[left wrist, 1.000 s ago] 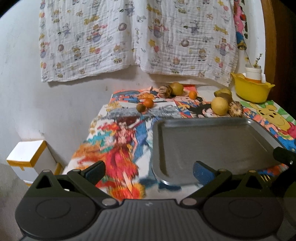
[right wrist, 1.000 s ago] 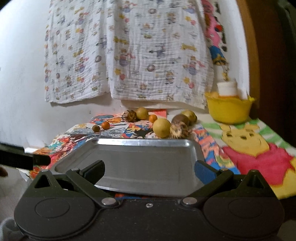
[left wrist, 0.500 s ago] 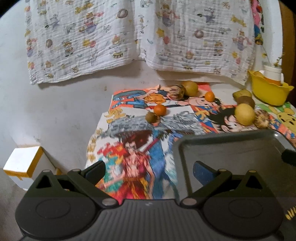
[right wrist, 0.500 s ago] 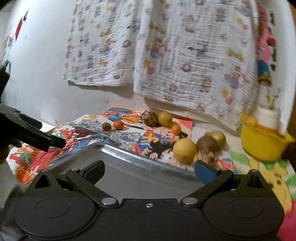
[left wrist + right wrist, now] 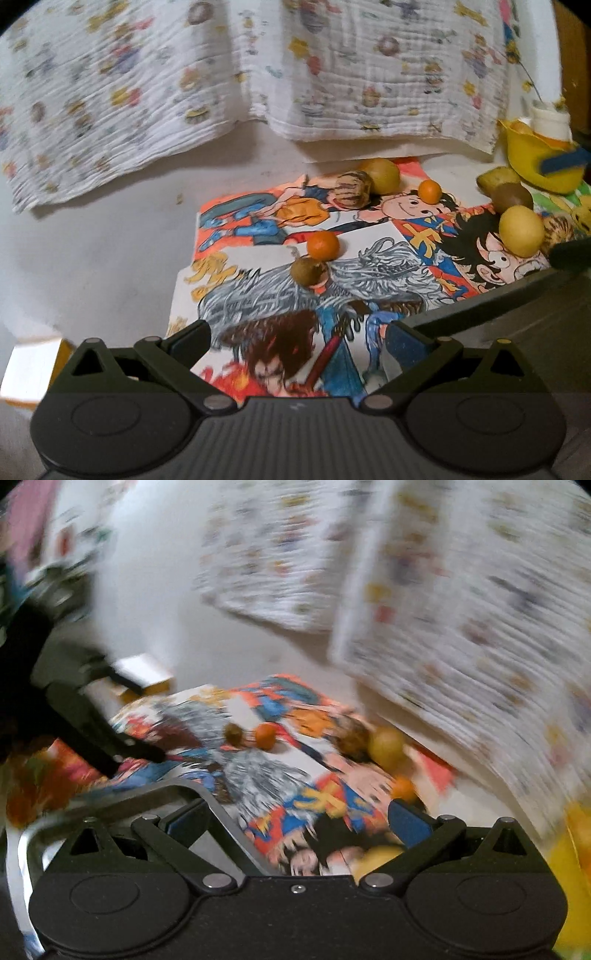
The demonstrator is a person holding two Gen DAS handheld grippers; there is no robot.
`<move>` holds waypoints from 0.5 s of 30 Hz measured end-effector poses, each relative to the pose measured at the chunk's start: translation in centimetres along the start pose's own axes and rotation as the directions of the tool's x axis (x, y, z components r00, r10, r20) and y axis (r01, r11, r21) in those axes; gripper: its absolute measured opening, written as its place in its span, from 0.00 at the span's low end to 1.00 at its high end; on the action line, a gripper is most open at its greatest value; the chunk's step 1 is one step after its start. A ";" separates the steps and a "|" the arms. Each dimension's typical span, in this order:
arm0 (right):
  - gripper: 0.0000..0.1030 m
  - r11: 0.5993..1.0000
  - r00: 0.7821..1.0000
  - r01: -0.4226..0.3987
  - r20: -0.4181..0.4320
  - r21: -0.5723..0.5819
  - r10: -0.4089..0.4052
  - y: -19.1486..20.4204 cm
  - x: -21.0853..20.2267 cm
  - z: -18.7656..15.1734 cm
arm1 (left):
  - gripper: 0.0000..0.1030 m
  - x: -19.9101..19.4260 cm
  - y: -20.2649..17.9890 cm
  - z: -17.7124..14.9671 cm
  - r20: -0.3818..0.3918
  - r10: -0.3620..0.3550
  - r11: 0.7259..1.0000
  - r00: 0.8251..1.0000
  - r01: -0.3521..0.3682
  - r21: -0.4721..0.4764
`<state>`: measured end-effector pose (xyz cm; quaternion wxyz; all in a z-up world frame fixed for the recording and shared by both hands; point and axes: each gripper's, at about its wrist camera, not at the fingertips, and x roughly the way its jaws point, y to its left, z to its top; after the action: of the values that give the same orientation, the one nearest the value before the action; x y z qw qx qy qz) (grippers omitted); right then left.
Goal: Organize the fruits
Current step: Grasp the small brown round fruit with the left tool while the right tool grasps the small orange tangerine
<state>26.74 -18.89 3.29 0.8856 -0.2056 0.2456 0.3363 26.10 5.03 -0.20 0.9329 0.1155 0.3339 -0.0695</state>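
Fruits lie scattered on a cartoon-printed cloth. In the left wrist view a small orange (image 5: 323,244) touches a brown-green fruit (image 5: 308,271) ahead of my open left gripper (image 5: 297,338). Farther back are a brown husked fruit (image 5: 352,192), a yellow-green fruit (image 5: 382,175) and a second small orange (image 5: 429,192). A yellow round fruit (image 5: 521,230) sits at right. The grey metal tray (image 5: 517,299) lies at lower right. The right wrist view is blurred; my right gripper (image 5: 297,818) stands open over the tray corner (image 5: 155,794), with an orange (image 5: 266,734) ahead.
A yellow bowl (image 5: 535,162) with a white cup stands at the back right. A patterned muslin cloth (image 5: 258,62) hangs on the wall behind. A white and yellow box (image 5: 26,365) sits low beyond the table's left edge. The other gripper's finger (image 5: 569,253) pokes in at right.
Both grippers moved forward and swung left toward the fruits. The tray slid to the lower right in the left view and to the lower left in the right view, which is now motion-blurred.
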 end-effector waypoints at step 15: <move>0.77 0.933 0.973 -0.230 -0.100 -0.278 0.210 -1.0 13.8 5.9 | 0.88 5.4 1.6 1.7 0.046 -0.116 0.978 0.992 0.106 0.180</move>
<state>38.22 -9.61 0.25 0.7942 -0.3147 0.2457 0.4581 31.58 5.90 -2.07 0.9226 0.1771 0.3059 -0.1543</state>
